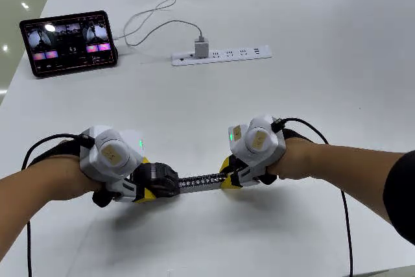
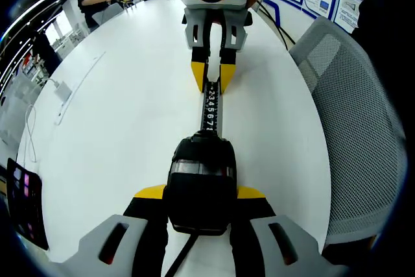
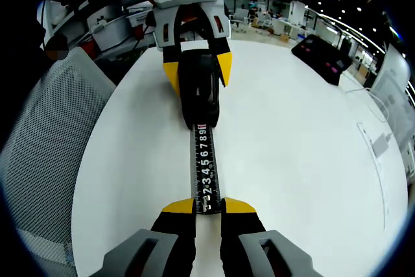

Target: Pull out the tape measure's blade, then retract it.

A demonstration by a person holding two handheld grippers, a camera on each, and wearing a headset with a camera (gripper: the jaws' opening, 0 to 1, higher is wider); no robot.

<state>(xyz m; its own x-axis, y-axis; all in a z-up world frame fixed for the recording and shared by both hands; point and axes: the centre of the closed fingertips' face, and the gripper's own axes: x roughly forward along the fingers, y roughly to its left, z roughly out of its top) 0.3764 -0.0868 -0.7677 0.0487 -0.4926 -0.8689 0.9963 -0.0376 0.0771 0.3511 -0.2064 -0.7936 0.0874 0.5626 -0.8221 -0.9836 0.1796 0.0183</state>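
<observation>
Two grippers face each other near the front edge of the white worktop in the head view, with a short stretch of tape between them.

At the far left, toward the back, a tablet lies with its screen lit. Right of it a thin white cable loops across to a charger plugged into a white power strip.

Nearer the person, the left gripper lies low on the worktop, held in a hand. Its yellow-tipped jaws are closed narrowly on the black body of the tape measure, one on each flank. In the left gripper view the tape measure sits squarely between those jaws and rests on the worktop.

From its mouth the blade runs rightward, flat and straight just above the surface. It is dark with white numerals. The right gripper view shows 1 through 9 printed along the drawn-out length of the blade.

At the blade's right end the right gripper has its yellow tips pinched together on the blade's tip. In its own view the jaws meet around the first numerals. The pictures do not show the end hook clearly.

To the right in the left gripper view, a grey mesh chair stands beside the worktop.
</observation>
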